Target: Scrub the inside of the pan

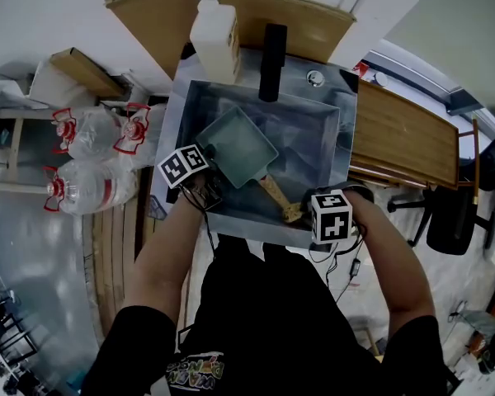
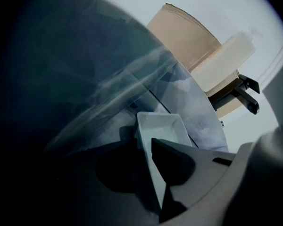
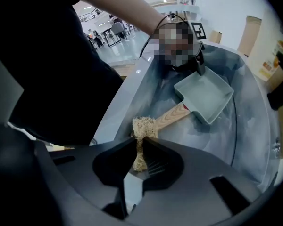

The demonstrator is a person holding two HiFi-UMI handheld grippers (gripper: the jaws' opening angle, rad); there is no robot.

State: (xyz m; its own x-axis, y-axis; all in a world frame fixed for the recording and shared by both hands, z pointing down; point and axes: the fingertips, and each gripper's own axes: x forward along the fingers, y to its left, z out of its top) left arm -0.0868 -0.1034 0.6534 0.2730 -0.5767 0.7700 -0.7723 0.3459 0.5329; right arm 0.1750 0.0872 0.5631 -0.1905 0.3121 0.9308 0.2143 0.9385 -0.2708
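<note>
A grey-green rectangular pan [image 1: 239, 145] with a wooden handle [image 1: 274, 195] lies tilted in the steel sink [image 1: 337, 130]. My left gripper [image 1: 209, 162] is shut on the pan's near-left wall. In the left gripper view that wall [image 2: 148, 140] runs between the jaws of the left gripper [image 2: 144, 143]. My right gripper [image 1: 304, 214] is shut on a tan fibrous scrub pad [image 1: 292, 214] at the handle's end. In the right gripper view the scrub pad [image 3: 142, 126] sticks out past the right gripper [image 3: 139, 146] and touches the handle [image 3: 172, 117]. The pan [image 3: 205, 95] lies beyond it.
A black faucet [image 1: 272, 60] and a white soap bottle [image 1: 213, 35] stand at the sink's back. A wooden board [image 1: 396, 134] lies to the right. Plastic water bottles [image 1: 91, 163] lie to the left. The person's body is close against the sink's front edge.
</note>
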